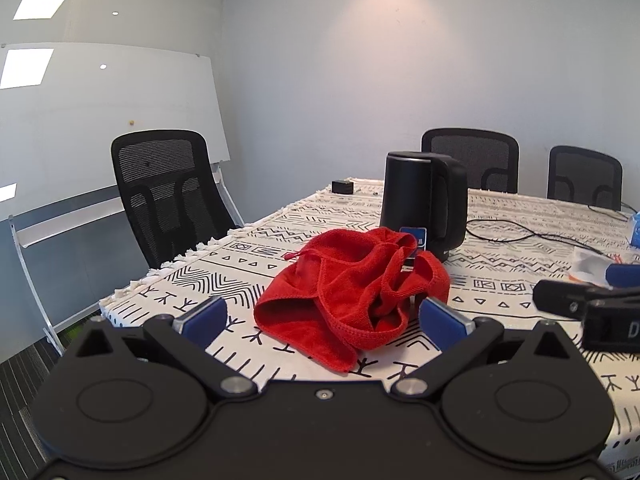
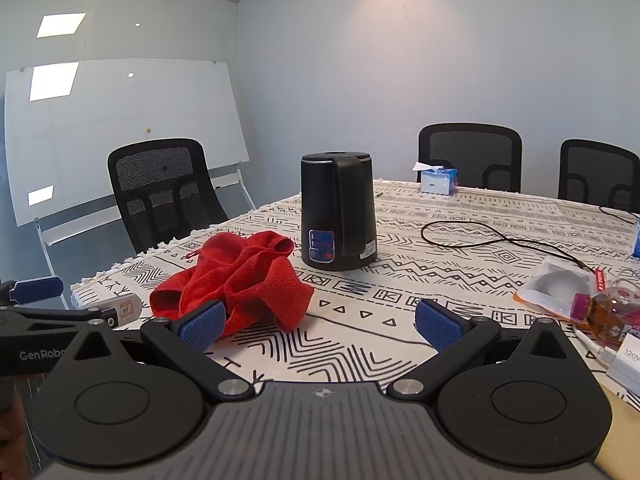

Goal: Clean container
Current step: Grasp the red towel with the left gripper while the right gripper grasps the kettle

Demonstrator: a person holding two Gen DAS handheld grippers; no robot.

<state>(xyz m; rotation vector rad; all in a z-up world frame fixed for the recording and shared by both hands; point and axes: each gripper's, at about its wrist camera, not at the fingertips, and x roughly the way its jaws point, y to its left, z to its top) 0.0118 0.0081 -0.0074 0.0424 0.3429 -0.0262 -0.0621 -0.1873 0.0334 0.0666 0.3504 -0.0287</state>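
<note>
You held both tongs low over the near edge of the worktop [image 2: 440, 216], which was covered by a patterned cloth. Your left tongs [image 1: 324, 316] stood with their blue pads wide apart and nothing between them, pointed at the crumpled red cloth [image 1: 352, 292] just ahead. Your right tongs [image 2: 320, 324] were likewise spread apart and empty. The black kettle [image 2: 338, 212] stood upright on the worktop just behind the red cloth, lid closed, handle towards the right. A thin black cable [image 2: 500, 240] lay in loops to its right.
</note>
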